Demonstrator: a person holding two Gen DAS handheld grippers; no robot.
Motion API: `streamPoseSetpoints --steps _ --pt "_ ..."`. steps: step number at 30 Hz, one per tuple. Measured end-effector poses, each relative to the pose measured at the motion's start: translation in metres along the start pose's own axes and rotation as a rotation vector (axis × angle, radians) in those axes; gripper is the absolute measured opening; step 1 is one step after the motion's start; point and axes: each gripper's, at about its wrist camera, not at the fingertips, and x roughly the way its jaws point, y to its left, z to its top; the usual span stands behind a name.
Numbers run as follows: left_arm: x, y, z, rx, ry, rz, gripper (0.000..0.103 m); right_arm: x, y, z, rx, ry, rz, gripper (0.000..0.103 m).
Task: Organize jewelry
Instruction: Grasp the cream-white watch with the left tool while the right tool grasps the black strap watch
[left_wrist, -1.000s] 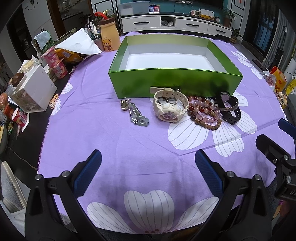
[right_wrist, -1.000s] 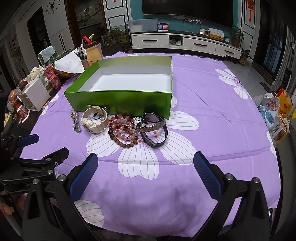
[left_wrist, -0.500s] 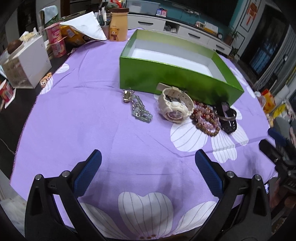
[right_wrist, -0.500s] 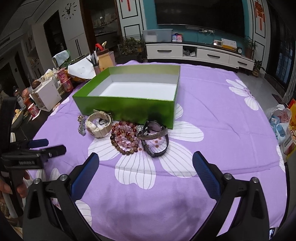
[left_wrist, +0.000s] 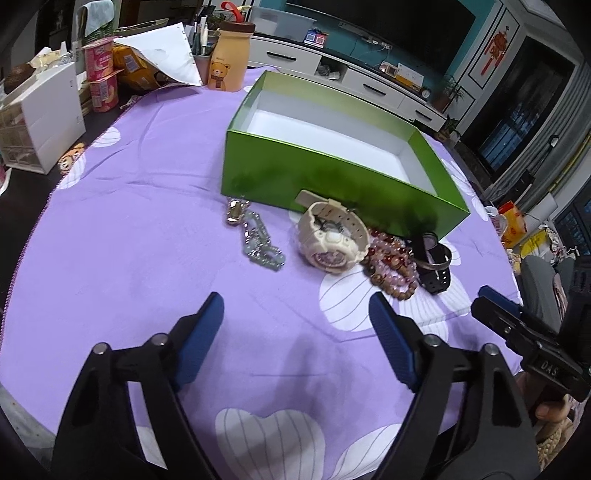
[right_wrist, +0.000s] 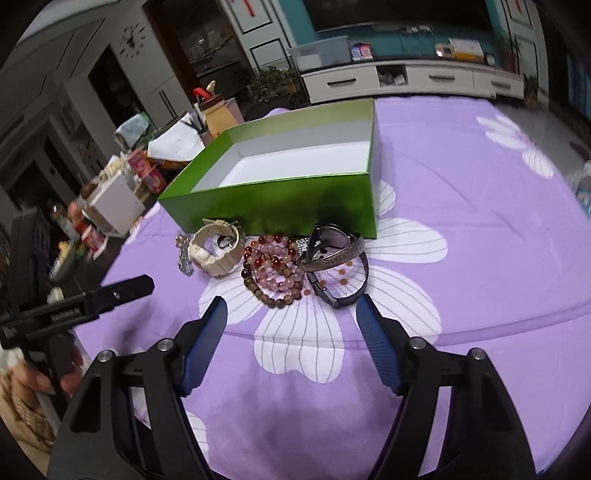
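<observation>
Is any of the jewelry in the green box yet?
Not yet. The green box looks empty. The chain, cream watch, bead bracelets and black watch all lie on the purple cloth. The left tool and right tool are closing on nothing. Everything is left.

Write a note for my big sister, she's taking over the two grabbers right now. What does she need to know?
Left gripper: fingers closing, nothing between them, over bare purple cloth.
Right gripper: fingers closing too, empty, just short of the bead bracelets and the black watch.
Jewelry: all in a row on the cloth in front of the green box: silver chain, cream watch, beads, black watch.
Done: nothing packed; the box shows only its white floor.
Left: pick up each piece and put it in the box. The right gripper is nearest the beads and black watch, the left nearer the chain.
</observation>
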Motion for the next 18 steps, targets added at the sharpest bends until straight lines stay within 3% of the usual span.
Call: streamPoseSetpoints --steps 10,13,18 --pt "0.014 -0.009 0.017 0.011 0.003 -0.033 0.066 0.004 -0.013 0.009 0.074 -0.008 0.03 0.068" --pt "0.022 -0.013 0.026 0.01 0.006 -0.029 0.058 0.006 -0.016 0.009 0.092 0.0 0.047 0.064" --pt "0.041 -0.01 0.042 -0.007 0.023 0.012 0.056 0.01 -0.022 0.01 0.123 0.008 0.054 0.06"
